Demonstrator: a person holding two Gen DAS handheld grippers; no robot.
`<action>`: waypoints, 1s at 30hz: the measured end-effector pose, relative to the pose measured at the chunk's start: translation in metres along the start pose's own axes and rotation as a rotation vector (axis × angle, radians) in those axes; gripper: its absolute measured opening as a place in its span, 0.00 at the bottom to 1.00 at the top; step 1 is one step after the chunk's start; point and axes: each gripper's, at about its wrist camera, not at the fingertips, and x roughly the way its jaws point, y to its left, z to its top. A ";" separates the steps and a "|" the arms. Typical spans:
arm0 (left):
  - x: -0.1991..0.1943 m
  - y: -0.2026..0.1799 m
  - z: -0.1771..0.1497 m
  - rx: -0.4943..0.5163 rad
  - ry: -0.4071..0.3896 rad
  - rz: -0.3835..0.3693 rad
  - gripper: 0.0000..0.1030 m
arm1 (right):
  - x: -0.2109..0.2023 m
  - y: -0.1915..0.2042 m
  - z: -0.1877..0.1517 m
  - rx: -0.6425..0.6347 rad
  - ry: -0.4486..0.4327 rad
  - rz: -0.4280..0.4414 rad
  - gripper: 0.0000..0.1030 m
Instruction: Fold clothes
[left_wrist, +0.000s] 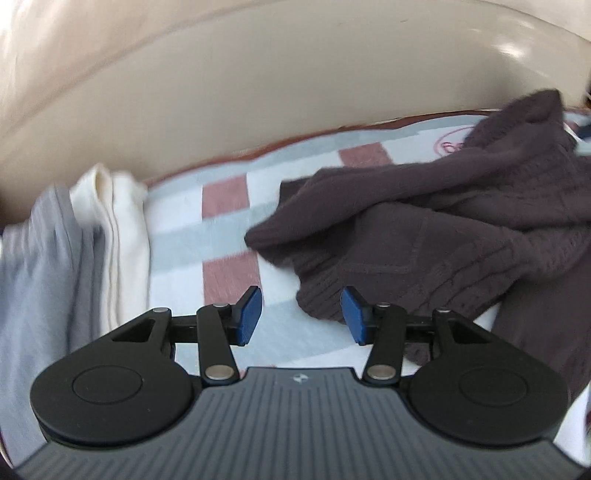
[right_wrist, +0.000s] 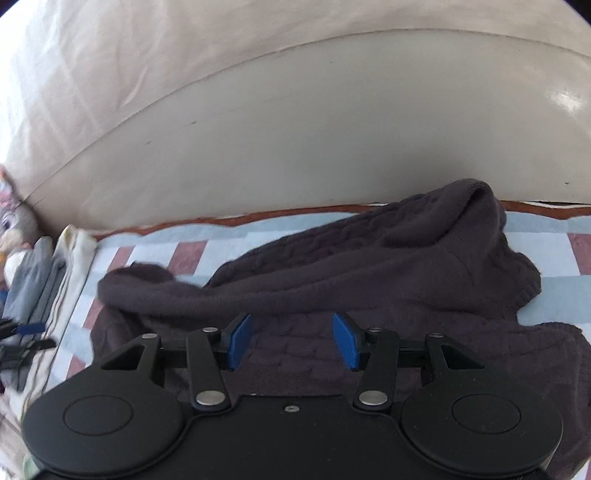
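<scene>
A dark brown cable-knit sweater (left_wrist: 443, 236) lies crumpled on a blanket (left_wrist: 221, 236) checked in blue, white and pink. My left gripper (left_wrist: 301, 317) hovers open over the blanket at the sweater's near left hem, and nothing sits between its blue pads. In the right wrist view the sweater (right_wrist: 351, 266) spreads across the middle, with one sleeve reaching out to the left. My right gripper (right_wrist: 291, 341) is open just above the sweater's near part, its pads clear of the knit.
Folded grey clothes (left_wrist: 40, 266) and a cream garment (left_wrist: 118, 221) are stacked at the blanket's left edge. A beige padded back (right_wrist: 332, 122) rises behind the blanket. A soft toy (right_wrist: 14, 221) sits at the far left.
</scene>
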 end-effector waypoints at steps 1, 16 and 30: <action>-0.004 -0.001 -0.001 0.025 -0.026 -0.002 0.47 | 0.004 0.002 0.001 0.007 0.007 0.002 0.53; 0.025 -0.077 0.010 0.102 -0.041 -0.235 0.53 | -0.139 0.009 -0.135 0.268 -0.271 -0.136 0.53; -0.171 -0.051 0.067 0.278 -0.109 -0.091 0.66 | -0.150 0.026 -0.184 0.288 -0.261 -0.191 0.57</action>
